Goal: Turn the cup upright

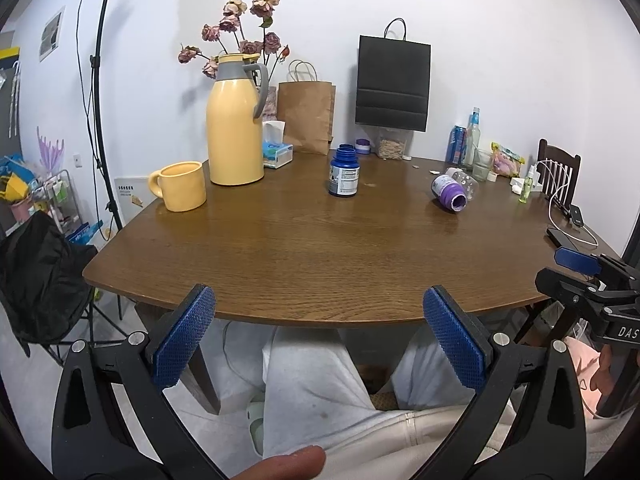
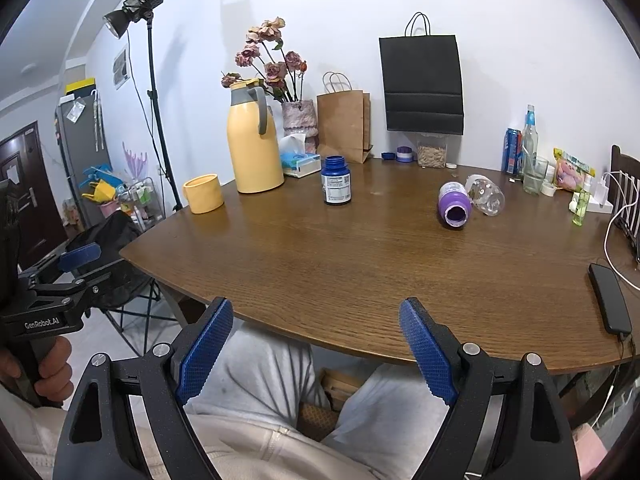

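A yellow mug [image 1: 181, 186] stands on the wooden table [image 1: 320, 256] at the far left, opening up, handle to the left; it also shows in the right wrist view [image 2: 203, 193]. My left gripper [image 1: 318, 312] is open and empty, held off the table's near edge above my lap. My right gripper [image 2: 316, 328] is open and empty too, also at the near edge. Each gripper shows in the other's view: the right one at the right edge [image 1: 580, 268], the left one at the left edge [image 2: 76, 264].
A yellow thermos jug [image 1: 236, 120] stands beside the mug. A blue bottle [image 1: 343, 171] stands mid-table. A purple bottle [image 2: 454, 204] and a clear bottle [image 2: 486, 194] lie on their sides. Paper bags, tissues and bottles line the back; a phone [image 2: 610, 298] lies right.
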Demonstrator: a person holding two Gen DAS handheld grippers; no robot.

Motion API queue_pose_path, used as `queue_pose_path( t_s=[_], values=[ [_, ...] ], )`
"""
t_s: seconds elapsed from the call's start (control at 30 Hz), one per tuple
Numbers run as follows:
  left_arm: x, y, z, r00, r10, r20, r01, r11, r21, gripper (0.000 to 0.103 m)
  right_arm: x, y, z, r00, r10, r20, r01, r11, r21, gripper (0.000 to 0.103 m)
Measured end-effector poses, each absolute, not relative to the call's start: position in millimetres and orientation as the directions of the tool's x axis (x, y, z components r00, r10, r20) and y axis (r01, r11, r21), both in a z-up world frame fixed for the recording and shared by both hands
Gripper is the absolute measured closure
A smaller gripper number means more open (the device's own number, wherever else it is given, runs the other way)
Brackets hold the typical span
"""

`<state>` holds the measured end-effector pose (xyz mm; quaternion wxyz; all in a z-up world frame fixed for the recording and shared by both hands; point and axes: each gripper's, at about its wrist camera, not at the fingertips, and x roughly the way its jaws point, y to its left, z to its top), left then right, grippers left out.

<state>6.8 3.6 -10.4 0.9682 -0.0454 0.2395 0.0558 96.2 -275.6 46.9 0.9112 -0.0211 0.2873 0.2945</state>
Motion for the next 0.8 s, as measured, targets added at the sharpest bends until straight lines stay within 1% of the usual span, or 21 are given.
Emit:
queue_pose_path(
  t_s=[0.8],
  values=[
    [7.1,4.4,-9.6,0.879,0.08,-0.471,-0.123,0.99,-0.062,0.0,96.2,-274.0,44.4,0.664,0.526,-0.531,-0.548,0.826,0.132,0.014]
  ],
)
